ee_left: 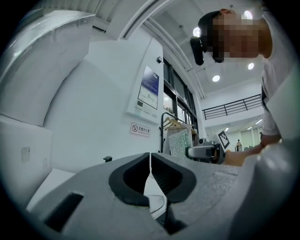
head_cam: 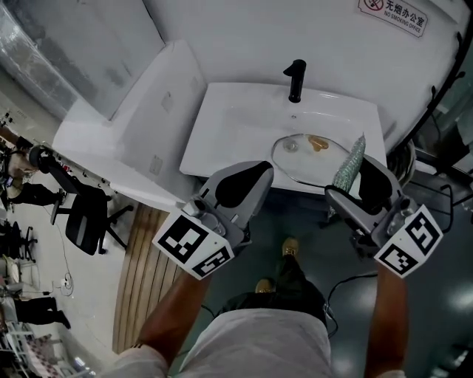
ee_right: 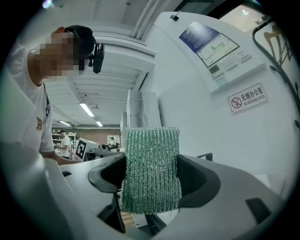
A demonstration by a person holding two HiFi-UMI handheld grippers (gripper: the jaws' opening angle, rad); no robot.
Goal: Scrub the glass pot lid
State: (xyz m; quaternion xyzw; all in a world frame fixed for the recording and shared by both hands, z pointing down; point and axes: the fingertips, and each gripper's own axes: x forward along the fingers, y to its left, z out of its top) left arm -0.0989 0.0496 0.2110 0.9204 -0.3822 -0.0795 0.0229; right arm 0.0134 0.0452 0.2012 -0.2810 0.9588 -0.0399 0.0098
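Right gripper [head_cam: 363, 171] clamped a green ribbed scrubbing sponge [ee_right: 151, 168] upright between its jaws, while the left gripper [ee_left: 150, 165] was closed on nothing. Just ahead of both and lower, the round clear glass pot lid [head_cam: 307, 161] lay in the white sink basin [head_cam: 222, 125]. The sponge looked clear of the lid, so all the scrubbing was seemingly left to do.

A white sign [head_cam: 394, 15] with a red edge hangs on the far wall [head_cam: 259, 37], off to the right. It shows a no-smoking mark, Chinese words that look like 无烟办公室, and "NO SMOKING OFFICE" below. A blue-topped poster [ee_right: 208, 47] hangs higher up. Its print is too small to read.
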